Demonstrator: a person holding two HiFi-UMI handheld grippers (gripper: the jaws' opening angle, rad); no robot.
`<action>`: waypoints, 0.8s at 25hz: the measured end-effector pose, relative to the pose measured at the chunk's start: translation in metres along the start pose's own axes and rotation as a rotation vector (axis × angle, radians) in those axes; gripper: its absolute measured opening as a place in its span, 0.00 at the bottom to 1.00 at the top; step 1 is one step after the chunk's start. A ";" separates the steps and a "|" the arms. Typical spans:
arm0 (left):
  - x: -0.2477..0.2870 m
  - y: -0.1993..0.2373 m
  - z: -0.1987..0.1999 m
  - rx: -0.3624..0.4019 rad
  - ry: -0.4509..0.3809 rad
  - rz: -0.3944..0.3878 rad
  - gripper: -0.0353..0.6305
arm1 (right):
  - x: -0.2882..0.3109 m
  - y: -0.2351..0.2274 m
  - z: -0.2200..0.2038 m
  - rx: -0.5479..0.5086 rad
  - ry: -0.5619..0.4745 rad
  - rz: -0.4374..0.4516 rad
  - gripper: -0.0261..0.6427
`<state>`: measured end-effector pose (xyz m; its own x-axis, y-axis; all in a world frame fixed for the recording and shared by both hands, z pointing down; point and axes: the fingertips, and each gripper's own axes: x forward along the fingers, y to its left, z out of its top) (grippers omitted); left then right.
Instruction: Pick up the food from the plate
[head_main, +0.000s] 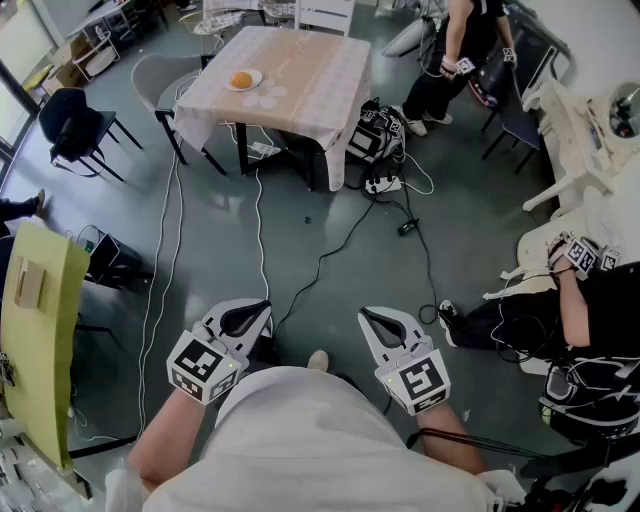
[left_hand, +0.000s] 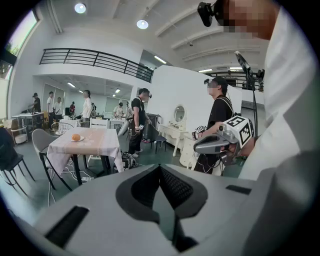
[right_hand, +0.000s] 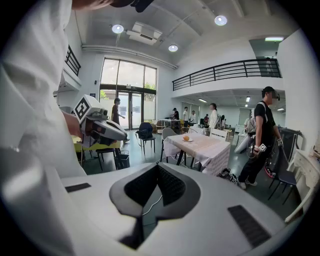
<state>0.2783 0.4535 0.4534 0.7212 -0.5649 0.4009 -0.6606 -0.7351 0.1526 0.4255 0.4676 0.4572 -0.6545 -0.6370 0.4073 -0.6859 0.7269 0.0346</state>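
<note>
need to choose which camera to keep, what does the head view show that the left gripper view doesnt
Only the head view: a yellow-green panel at the left edge, the wearer's pale shoe tip and the long black cable crossing the grey floor.

Only the left gripper view: the black balcony railing, round ceiling lights and an oval white-framed mirror.

Both: the square table with a pale tablecloth, the round orange food on its white plate, plus the shut left claw and shut right claw.
</note>
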 end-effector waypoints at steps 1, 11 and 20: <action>0.001 0.002 0.003 0.002 -0.001 0.001 0.07 | 0.001 -0.002 0.000 -0.007 0.001 0.001 0.06; 0.002 0.015 0.002 -0.011 0.013 0.028 0.07 | 0.020 -0.011 -0.001 -0.004 -0.002 0.035 0.06; 0.003 0.082 0.000 -0.059 -0.032 0.048 0.07 | 0.096 -0.016 0.014 -0.026 0.015 0.087 0.06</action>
<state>0.2260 0.3916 0.4675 0.6941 -0.6113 0.3802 -0.7049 -0.6843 0.1869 0.3691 0.3907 0.4831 -0.7061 -0.5677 0.4232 -0.6183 0.7856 0.0222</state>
